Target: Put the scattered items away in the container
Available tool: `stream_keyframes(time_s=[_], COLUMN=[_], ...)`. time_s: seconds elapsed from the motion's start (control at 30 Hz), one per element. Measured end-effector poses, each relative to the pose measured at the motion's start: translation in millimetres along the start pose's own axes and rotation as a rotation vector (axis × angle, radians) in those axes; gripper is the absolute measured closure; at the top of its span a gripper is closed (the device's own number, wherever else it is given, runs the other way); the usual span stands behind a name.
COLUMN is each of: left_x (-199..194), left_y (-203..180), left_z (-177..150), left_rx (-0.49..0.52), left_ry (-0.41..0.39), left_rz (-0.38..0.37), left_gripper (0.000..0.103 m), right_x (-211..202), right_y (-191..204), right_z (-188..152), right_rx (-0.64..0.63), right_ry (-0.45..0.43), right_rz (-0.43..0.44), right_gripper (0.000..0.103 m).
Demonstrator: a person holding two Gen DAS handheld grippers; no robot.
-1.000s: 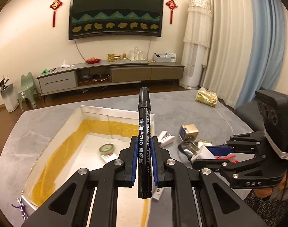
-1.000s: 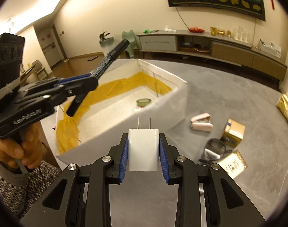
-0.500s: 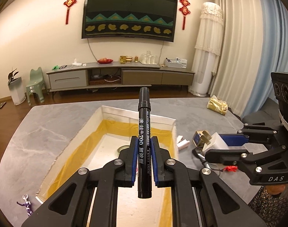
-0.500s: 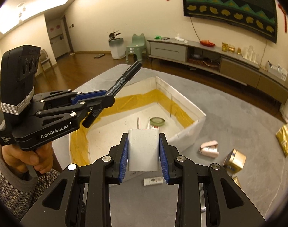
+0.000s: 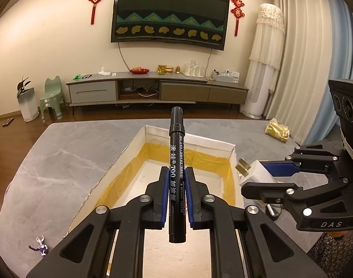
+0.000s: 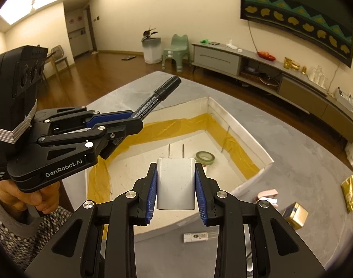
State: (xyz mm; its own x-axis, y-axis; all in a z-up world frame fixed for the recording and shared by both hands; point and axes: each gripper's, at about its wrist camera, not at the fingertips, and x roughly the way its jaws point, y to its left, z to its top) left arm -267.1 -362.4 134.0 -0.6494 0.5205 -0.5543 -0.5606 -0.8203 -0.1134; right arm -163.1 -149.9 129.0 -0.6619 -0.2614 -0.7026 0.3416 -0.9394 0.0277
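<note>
My left gripper is shut on a black marker pen that stands upright between its blue pads, above the near end of the white box lined with yellow tape. My right gripper is shut on a white plug adapter, prongs pointing forward, over the box's near edge. In the left wrist view the right gripper hovers at the box's right wall with the adapter. In the right wrist view the left gripper holds the marker over the box's left side. A green tape roll lies inside.
On the grey table right of the box lie a pink stapler, a gold box, a gold packet and a small white card. A purple toy figure lies at the table's left edge. A hand holds the left gripper.
Both grippers have risen and swung over the white box, so it now sits more centred below them. Each still holds the same item. The scattered items have slid right in view.
</note>
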Motion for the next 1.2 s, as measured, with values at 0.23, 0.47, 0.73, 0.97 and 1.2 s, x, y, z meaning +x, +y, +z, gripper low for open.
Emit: stream_keyframes(time_s=[0.23, 0.47, 0.73, 0.97, 1.2], left_x=[3, 16, 30, 39, 48], left_y=[13, 25, 33, 41, 45], left_z=[-4, -7, -15, -21, -28], left_rx=[-0.005, -0.003, 0.014, 0.013, 0.012], left_ry=[0.022, 0.075, 0.129, 0.17, 0.208], left_rz=[0.021, 0.046, 0.091, 0.093, 0.091], left_gripper=[0.089, 0.089, 0.089, 0.089, 0.089], right_x=[24, 51, 80, 100, 115], right_y=[4, 10, 12, 8, 6], right_z=[11, 22, 30, 32, 33], right_rx=[-0.025, -0.041, -0.032, -0.005, 0.013], right_ry=[0.04, 0.094, 0.165, 0.221, 0.272], right_rz=[0.014, 0.036, 0.058, 0.067, 0.065], right_gripper=[0.071, 0.071, 0.071, 0.071, 0.071])
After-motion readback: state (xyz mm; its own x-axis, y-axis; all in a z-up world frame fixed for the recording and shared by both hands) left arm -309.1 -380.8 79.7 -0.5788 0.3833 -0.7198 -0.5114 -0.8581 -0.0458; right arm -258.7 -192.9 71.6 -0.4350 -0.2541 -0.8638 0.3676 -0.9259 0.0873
